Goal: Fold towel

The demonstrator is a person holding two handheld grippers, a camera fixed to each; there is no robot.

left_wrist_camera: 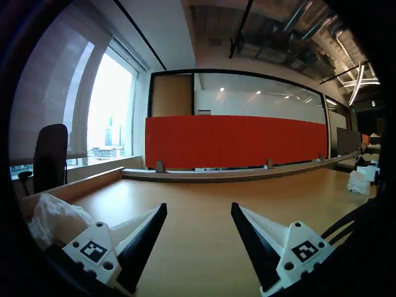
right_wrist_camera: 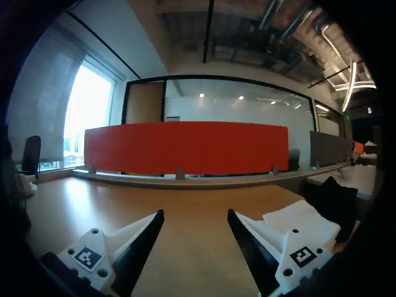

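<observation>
Both my grippers hang over the wooden desk, and the jaws on the left gripper and the right gripper are spread wide with nothing between them. The towel is white and folded, lying on the desk off to the right in the right gripper view, and its near corner is hidden behind my own finger. Right behind it sits a dark lump, can't tell what it is. In the left gripper view there's a crumpled white bundle at the desk's left edge, cloth or plastic, honestly can't say, and my finger cuts part of it off. Far right there's a small stack of white folded stuff, too blurry to call. As for writing, I've just got the square black-and-white code tags on my fingers, patterns rather than letters. A red divider runs along the back of the desk.
</observation>
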